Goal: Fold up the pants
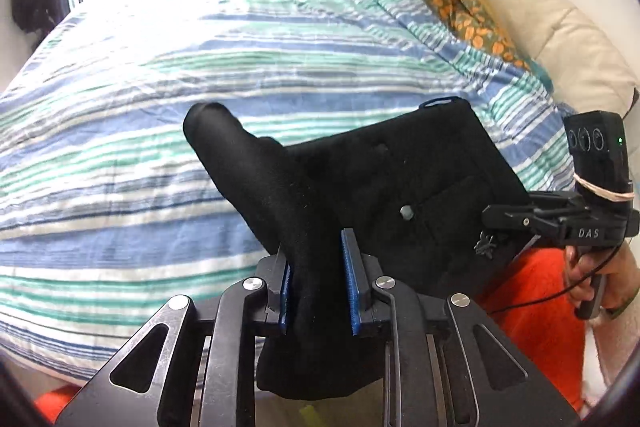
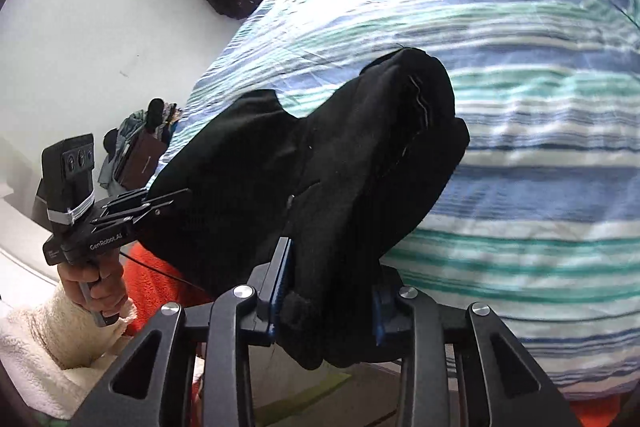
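got both my left gripper (image 1: 320, 279) and right gripper (image 2: 326, 291) clamped on the black pants (image 1: 400, 179), lifted over the near edge of the striped bed (image 1: 200, 67)

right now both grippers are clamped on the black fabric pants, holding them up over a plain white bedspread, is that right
Not quite: the bedspread is not plain white but striped in blue, green and white, as both wrist views show. The rest holds: the left gripper and the right gripper each pinch a bunch of the black fabric pants, lifted above the bed.
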`<state>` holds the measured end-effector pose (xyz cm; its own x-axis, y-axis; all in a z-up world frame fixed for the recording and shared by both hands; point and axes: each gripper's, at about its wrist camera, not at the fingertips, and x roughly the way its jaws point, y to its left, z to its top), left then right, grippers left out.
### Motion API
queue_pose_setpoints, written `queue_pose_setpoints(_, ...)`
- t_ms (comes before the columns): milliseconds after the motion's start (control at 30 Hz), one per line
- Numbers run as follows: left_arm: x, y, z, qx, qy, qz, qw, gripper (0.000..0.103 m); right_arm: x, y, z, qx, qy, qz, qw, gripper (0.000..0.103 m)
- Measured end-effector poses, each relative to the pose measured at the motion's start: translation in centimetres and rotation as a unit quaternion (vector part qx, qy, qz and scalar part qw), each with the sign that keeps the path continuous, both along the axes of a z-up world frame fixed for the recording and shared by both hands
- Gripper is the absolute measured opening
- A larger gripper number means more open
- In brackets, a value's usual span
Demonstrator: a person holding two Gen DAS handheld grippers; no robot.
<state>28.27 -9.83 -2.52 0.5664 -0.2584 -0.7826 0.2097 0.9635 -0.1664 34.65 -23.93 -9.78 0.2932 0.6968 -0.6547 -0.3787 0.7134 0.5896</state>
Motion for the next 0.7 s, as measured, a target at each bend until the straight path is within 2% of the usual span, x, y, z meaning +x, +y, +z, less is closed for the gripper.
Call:
queue_pose_setpoints(133,3.3,3.9,3.8,0.018,-0.047,0.031,0.9982,0.020,3.5,4.0,3.6,0.009,-0.047,0.013,0.999,0.033)
queue_pose_setpoints(267,8.5,8.1,6.2,0.039,-0.092,0.065,0.9928,0.023,8.8,7.4,5.7,0.026,-0.076,-0.007,0.997,0.033)
queue_pose_setpoints(300,10.1,9.4,5.8,0.049,-0.097,0.071,0.9916,0.025,10.2,8.1,5.8,0.028,-0.079,-0.017,0.996,0.033)
queue_pose_setpoints(333,11.5,10.6,5.1,0.068,-0.095,0.084,0.9896,0.034,11.5,8.9,5.6,0.025,-0.080,-0.022,0.996,0.034)
queue_pose_setpoints(367,12.4,11.6,4.0,0.091,-0.088,0.109,0.9860,0.041,13.0,9.2,4.9,0.005,-0.071,-0.028,0.997,0.040)
queue_pose_setpoints(400,12.7,12.5,2.7,0.112,-0.077,0.136,0.9814,0.042,14.2,9.0,4.0,-0.024,-0.052,-0.042,0.997,0.051)
queue_pose_setpoints(433,11.8,13.9,1.6,0.124,-0.068,0.159,0.9771,0.045,14.9,8.8,3.2,-0.055,-0.036,-0.059,0.996,0.059)
queue_pose_setpoints(467,11.2,13.9,0.6,0.120,-0.064,0.164,0.9771,0.048,14.7,8.3,2.9,-0.074,-0.040,-0.071,0.994,0.071)
queue_pose_setpoints(533,7.9,14.5,-0.9,0.104,-0.072,0.169,0.9775,0.077,12.6,6.6,3.3,-0.092,-0.069,-0.080,0.990,0.079)
queue_pose_setpoints(567,6.5,14.2,-1.4,0.107,-0.080,0.178,0.9750,0.088,11.4,5.9,3.5,-0.102,-0.081,-0.083,0.988,0.087)
queue_pose_setpoints(600,4.9,13.8,-2.0,0.111,-0.091,0.187,0.9719,0.091,9.9,5.1,3.6,-0.115,-0.091,-0.087,0.985,0.094)
queue_pose_setpoints(700,1.4,11.5,-3.0,0.118,-0.107,0.192,0.9683,0.098,5.8,3.7,3.6,-0.161,-0.112,-0.103,0.975,0.095)
